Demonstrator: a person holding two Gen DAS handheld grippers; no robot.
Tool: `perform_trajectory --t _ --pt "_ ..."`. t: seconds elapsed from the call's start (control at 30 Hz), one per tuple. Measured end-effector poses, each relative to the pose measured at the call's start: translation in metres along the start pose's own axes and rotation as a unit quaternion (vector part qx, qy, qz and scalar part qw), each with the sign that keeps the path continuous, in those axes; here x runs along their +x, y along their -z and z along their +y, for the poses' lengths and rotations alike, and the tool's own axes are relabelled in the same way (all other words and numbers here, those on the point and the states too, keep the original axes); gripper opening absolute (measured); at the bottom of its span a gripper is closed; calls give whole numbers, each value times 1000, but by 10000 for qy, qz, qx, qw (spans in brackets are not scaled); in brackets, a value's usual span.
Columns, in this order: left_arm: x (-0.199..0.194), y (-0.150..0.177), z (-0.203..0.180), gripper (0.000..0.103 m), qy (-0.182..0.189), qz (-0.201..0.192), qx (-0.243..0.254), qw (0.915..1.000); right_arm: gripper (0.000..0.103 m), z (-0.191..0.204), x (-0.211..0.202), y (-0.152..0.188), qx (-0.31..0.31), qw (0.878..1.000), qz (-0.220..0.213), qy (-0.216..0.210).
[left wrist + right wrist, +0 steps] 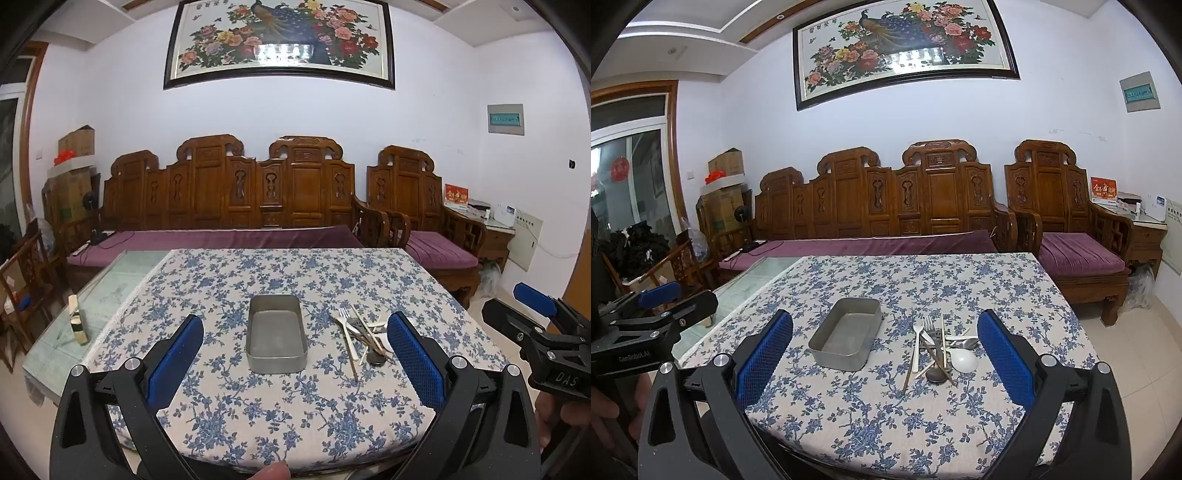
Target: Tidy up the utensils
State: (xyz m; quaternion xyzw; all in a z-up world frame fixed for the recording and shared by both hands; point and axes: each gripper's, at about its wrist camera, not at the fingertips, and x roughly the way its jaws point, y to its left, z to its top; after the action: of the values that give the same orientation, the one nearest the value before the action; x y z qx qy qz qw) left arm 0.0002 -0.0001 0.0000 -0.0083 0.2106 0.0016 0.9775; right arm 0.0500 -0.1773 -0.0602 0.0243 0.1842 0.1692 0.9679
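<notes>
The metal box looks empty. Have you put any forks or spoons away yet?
Not yet. The metal box holds nothing, and the forks, spoons and chopsticks lie in a pile beside it on the tablecloth. The left gripper and right gripper are open and hold nothing. Everything is left to do.

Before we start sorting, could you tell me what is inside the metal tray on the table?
The metal tray shows only its bare grey floor; nothing lies in it. The utensils sit piled beside it on the tablecloth. The near wall hides a thin strip of floor.
</notes>
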Motion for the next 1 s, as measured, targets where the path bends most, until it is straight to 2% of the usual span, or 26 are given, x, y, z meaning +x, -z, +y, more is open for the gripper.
perform_trajectory --t 1.0 --pt "-3 -1 2 97 17 -9 -4 10000 100 -1 -1 -2 3 10000 -25 8"
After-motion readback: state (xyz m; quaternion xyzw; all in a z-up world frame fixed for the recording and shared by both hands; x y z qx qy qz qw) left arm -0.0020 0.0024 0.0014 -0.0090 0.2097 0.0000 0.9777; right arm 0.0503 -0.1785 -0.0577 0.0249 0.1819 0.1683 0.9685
